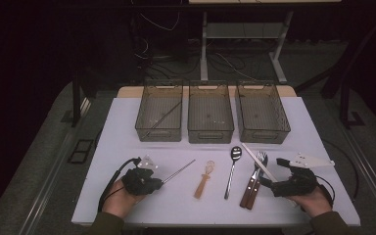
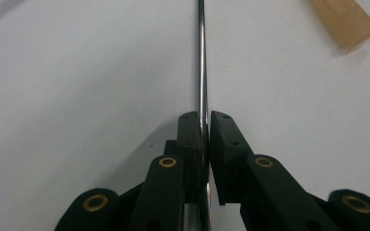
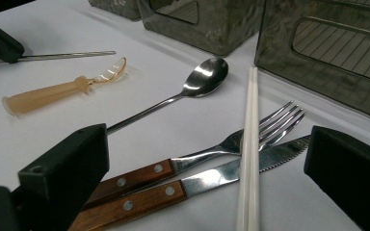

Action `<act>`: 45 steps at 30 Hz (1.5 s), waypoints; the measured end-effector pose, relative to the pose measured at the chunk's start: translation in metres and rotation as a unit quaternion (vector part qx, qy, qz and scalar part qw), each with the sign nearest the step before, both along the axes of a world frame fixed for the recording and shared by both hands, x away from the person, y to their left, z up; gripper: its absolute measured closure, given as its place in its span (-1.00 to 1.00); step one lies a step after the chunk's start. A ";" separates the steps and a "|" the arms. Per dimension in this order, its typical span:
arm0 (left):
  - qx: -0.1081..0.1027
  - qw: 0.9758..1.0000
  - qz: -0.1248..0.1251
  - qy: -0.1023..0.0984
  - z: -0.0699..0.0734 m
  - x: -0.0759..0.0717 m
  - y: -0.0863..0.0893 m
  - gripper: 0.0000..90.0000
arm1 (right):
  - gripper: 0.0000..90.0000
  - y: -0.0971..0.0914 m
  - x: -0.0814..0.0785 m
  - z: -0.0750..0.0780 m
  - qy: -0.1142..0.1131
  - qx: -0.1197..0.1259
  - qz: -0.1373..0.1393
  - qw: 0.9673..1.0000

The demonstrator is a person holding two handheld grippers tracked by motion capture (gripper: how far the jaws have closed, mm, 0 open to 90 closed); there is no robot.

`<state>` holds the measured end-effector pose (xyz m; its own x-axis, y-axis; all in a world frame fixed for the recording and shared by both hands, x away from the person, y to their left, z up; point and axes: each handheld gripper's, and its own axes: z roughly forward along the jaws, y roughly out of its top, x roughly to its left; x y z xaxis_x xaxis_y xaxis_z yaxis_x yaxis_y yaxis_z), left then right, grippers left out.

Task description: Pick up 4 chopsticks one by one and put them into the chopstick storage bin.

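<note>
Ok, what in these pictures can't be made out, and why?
- Left gripper view: the metal chopstick runs off the top edge, so its far end is cut off; its near end is hidden between the left gripper pads.
- Right gripper view: the white chopsticks leave the bottom edge; the right gripper covers the fork and knife handle ends.
- High view: what lies in the left basket is too small and dim to identify.

Both grippers, left gripper (image 1: 162,182) and right gripper (image 1: 266,180), are matt black with blocky jaws, brass-ringed pivot screws, a grey three-cornered plate on top, trailing black cables, and olive sleeves behind them.
</note>
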<state>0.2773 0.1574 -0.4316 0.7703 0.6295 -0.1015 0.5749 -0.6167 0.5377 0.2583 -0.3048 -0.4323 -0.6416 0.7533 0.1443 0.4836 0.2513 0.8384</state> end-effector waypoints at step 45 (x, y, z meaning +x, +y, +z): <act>-0.093 0.995 0.008 -0.028 0.024 0.013 0.010 0.89 | -0.95 -0.001 0.002 0.000 0.003 0.002 0.006 1.000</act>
<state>0.2906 0.1676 -0.4077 0.7687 0.6155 -0.1740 0.5487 -0.4948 0.6739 0.2601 -0.3054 -0.4325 -0.6491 0.7456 0.1509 0.4854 0.2532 0.8368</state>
